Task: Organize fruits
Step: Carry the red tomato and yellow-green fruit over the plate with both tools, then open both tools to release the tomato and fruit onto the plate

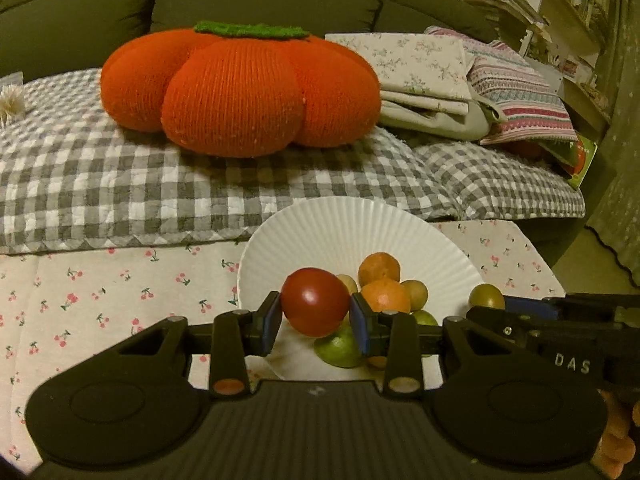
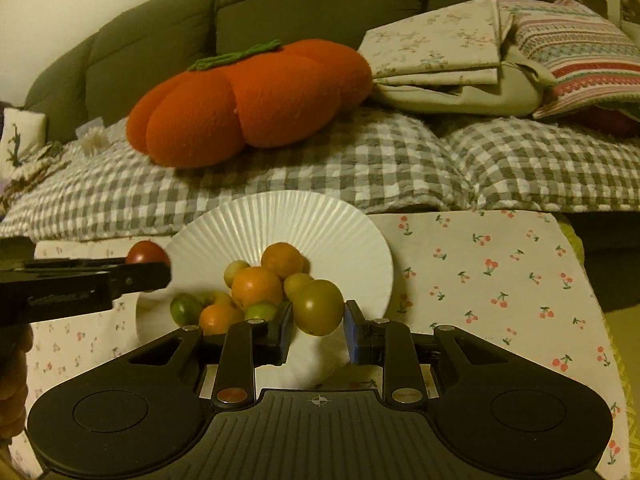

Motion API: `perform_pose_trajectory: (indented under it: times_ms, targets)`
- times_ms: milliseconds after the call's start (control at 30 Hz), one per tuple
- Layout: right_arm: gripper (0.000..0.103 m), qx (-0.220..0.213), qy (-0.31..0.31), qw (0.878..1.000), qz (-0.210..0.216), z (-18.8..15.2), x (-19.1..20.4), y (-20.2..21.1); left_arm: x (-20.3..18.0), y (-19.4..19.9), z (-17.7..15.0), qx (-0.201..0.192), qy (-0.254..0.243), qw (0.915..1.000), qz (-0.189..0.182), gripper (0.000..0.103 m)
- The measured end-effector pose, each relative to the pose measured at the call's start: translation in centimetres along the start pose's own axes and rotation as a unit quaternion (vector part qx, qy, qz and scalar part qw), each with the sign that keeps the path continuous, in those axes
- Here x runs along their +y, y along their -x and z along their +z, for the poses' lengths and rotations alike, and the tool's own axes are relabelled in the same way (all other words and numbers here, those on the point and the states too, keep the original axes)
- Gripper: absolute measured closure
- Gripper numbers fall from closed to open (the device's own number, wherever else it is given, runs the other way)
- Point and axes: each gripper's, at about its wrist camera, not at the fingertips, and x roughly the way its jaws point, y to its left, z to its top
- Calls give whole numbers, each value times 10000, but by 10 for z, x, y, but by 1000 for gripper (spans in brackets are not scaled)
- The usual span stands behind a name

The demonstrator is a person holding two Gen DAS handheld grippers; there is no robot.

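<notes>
Cherry-print cloth [image 2: 480, 280] is spread in front of a sofa w/ a checked cushion [image 1: 120, 184] and a pumpkin pillow [image 1: 240, 92]. Left claw [image 1: 316, 316] is clamped on a red tomato [image 1: 315, 302], held above the near-left edge of the white plate [image 1: 340, 224]. Right claw [image 2: 318, 324] is clamped on a green-brown fruit [image 2: 319, 306], above the plate's near-right edge. Oranges [image 2: 257, 287], limes and small yellow fruit are heaped at plate centre. Step judged: both fruits are being carried to the pile. Next move probably calls for lowering each beside the heap, then easing the grip, so nothing is knocked off.
</notes>
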Motion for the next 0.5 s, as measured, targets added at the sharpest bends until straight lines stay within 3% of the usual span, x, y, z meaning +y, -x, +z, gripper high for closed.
perform_pose_trajectory:
  times_ms: [267,367,433,500]
  targets:
    - [75,71,186,9998,-56,-6,7,-8,6,-7,-2,66,51,9999,-127,66]
    - [73,62,150,9998,-85,-5,7,-8,6,-6,-2,30,86,9998,-174,52]
    - [66,32,85,9999,-109,-4,5,-6,5,-2,-1,-72,83,9997,-197,49]
    - [66,1,28,9999,-120,-3,3,-4,5,2,0,-84,95,9998,-183,49]
